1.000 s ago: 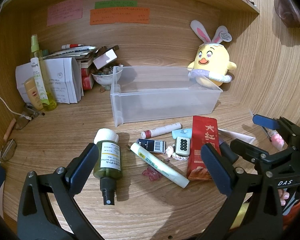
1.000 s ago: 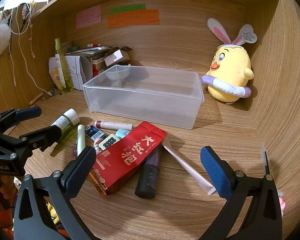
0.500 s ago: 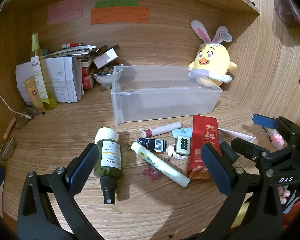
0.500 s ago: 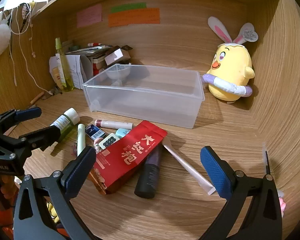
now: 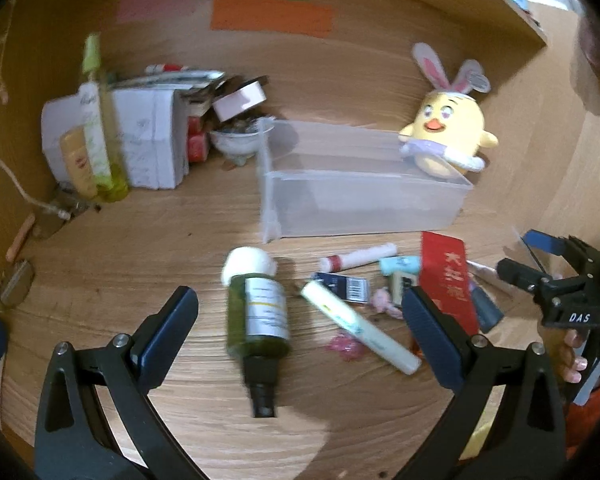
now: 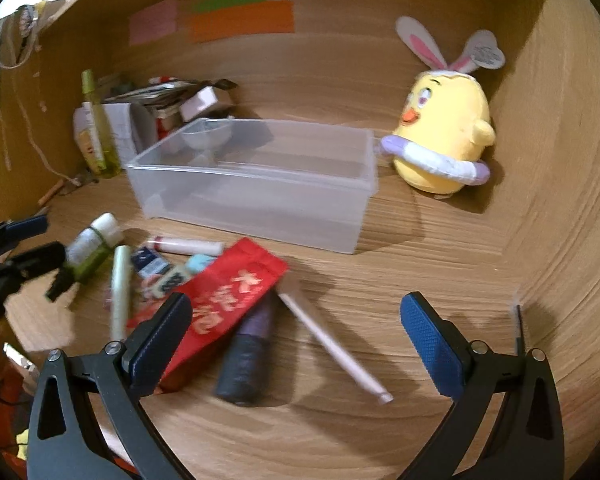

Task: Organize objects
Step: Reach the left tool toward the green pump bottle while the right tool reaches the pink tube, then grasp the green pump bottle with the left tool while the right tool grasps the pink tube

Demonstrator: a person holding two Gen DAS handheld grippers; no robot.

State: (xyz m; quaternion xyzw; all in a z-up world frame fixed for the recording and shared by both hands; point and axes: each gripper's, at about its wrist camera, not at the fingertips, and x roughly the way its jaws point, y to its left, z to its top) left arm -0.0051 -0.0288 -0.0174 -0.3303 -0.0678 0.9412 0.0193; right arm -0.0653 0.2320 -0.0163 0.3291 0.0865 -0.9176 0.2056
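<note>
Dark green plastic spray bottle (image 5: 257, 313) lies between spread left fingers (image 5: 168, 330); right fingers (image 6: 430, 338) spread, empty, right of bottle.

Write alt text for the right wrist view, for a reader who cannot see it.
The open right gripper hovers over a wooden desk above a red pouch, a dark tube and a white stick. Behind them sits an empty clear plastic bin, with a yellow plush chick to its right. The left gripper shows at the left edge near a green bottle.

Worktop (image 6: 420, 280): matt wood grain. Bin (image 6: 260, 184): translucent frosted plastic. Red pouch (image 6: 224, 300): glossy foil. Chick toy (image 6: 444, 140): soft plush cloth.
</note>
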